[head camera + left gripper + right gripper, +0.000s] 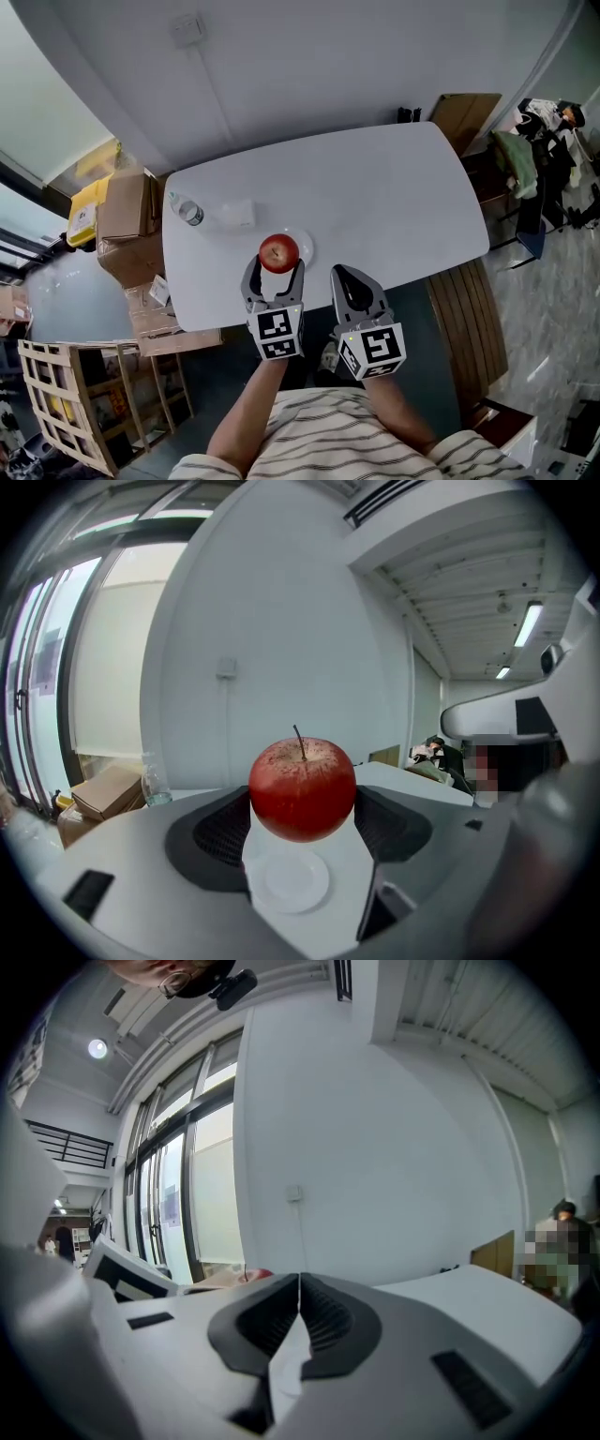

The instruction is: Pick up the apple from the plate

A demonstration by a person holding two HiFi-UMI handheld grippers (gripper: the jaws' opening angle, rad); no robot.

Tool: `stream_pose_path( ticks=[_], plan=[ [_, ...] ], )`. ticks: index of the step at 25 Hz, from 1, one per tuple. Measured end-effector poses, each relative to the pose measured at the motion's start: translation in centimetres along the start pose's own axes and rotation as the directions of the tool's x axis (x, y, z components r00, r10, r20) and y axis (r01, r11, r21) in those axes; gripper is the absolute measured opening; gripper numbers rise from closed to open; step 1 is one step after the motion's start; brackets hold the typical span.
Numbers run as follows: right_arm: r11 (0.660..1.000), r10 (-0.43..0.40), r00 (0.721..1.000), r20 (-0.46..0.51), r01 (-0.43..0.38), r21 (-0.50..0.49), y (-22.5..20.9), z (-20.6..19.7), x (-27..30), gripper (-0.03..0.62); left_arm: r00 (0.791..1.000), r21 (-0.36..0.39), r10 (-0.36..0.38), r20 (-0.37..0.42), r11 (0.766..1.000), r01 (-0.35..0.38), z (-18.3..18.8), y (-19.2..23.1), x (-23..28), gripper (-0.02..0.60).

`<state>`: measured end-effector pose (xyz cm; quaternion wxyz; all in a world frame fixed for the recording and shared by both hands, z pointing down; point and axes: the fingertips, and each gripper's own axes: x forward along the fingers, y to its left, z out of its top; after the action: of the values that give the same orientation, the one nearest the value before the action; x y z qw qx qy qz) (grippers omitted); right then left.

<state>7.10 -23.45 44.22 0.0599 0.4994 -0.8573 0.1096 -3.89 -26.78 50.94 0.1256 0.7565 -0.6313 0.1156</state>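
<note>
A red apple (278, 252) with a thin stem is clamped between the jaws of my left gripper (276, 267). In the left gripper view the apple (302, 788) hangs above a small white plate (295, 882), which lies bare on the white table (375, 197). In the head view the plate (304, 247) shows only as a rim behind the apple. My right gripper (343, 277) sits to the right of the left one at the table's near edge, its jaws pressed together with nothing between them (298, 1302).
A clear water bottle (187, 210) and a small white box (238, 214) lie on the table's left part. Cardboard boxes (127, 208) stack by the table's left end. A wooden bench (466, 328) runs along the right side, with a chair and clothes (525, 159) beyond.
</note>
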Motion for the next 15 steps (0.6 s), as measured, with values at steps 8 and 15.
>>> stream_pose_path(
  ticks=[8, 15],
  plan=[
    [1.0, 0.02, 0.999, 0.028, -0.019, -0.01, 0.4, 2.3, -0.3, 0.014, 0.999, -0.023, 0.009, 0.05, 1.0, -0.008, 3.8, -0.6, -2.7, 0.356],
    [0.998, 0.053, 0.997, 0.064, -0.052, -0.026, 1.7, 4.7, -0.3, 0.014, 0.995, -0.006, 0.026, 0.096, 1.0, -0.026, 7.6, -0.2, -5.2, 0.356]
  ],
)
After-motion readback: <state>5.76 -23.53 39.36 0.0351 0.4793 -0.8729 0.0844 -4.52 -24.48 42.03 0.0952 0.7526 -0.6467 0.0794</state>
